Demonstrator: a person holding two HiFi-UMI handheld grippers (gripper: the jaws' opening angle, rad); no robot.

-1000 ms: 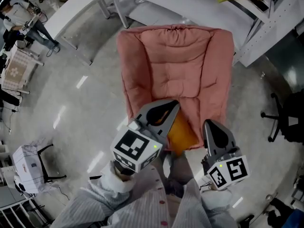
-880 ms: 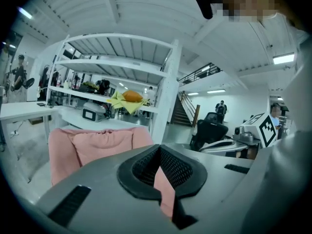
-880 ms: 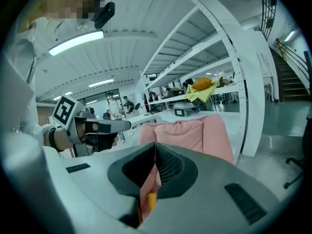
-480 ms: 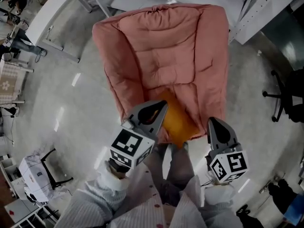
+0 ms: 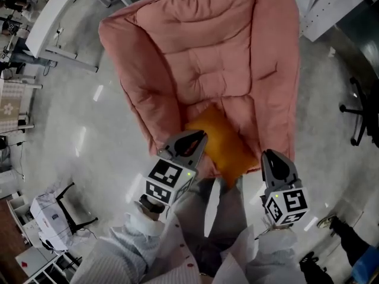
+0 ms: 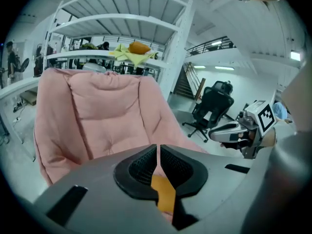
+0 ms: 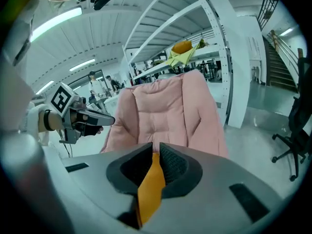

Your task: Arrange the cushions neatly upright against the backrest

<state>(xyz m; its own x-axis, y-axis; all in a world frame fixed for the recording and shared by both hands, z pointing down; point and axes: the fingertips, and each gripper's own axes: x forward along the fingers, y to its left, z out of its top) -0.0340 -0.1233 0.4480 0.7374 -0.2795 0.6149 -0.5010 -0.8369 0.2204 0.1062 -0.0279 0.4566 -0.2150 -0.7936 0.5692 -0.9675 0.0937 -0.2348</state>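
Grey claws (image 5: 198, 136) (image 5: 270, 154), marker cubes (image 5: 169, 181), pale sleeves (image 5: 118, 250).

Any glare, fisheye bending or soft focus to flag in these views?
Head view: dim overall, with glare streaks on the glossy floor; the pink armchair is sharp. Left gripper view: strong fisheye, dark corners, bowed shelving. Right gripper view: same distortion, a blown-out ceiling light, the near orange cushion soft.
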